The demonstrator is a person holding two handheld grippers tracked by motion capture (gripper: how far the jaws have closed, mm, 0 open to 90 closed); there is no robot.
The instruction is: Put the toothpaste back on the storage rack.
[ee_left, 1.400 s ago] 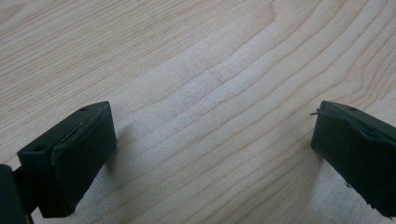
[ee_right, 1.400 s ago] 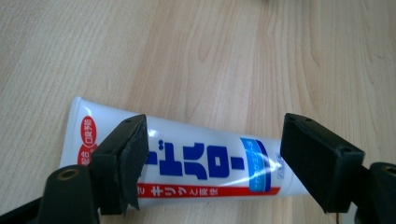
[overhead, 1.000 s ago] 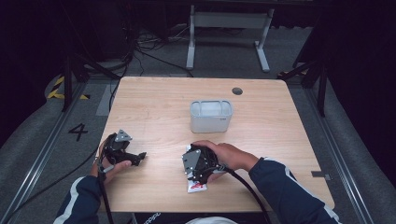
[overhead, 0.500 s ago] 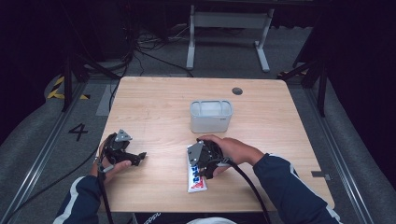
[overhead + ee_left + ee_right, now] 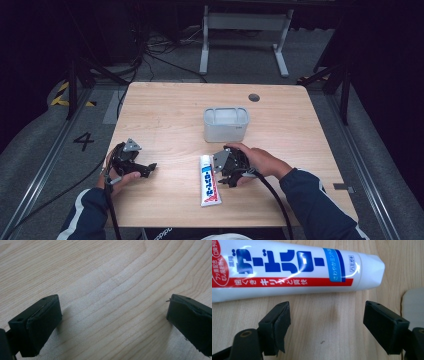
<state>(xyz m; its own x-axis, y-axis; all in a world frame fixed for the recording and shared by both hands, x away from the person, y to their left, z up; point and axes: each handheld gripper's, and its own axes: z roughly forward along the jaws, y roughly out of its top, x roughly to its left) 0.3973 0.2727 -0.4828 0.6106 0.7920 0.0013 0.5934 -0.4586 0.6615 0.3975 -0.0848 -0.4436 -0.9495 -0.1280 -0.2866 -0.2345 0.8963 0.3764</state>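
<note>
So your right gripper [image 5: 226, 172] sits jaws apart beside the untouched tube [image 5: 208, 180]; left gripper [image 5: 145, 169] gapes, empty; bin [image 5: 225, 124] awaits.

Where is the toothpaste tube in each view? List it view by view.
High view: the toothpaste tube lies near the front of the tabletop, just left of the right claw.
Right gripper view: across the top, cap to the right, beyond the open jaws.
Left gripper view: bare wood between the left claw jaws.
Shared landmark: the pale wood grain.
</note>
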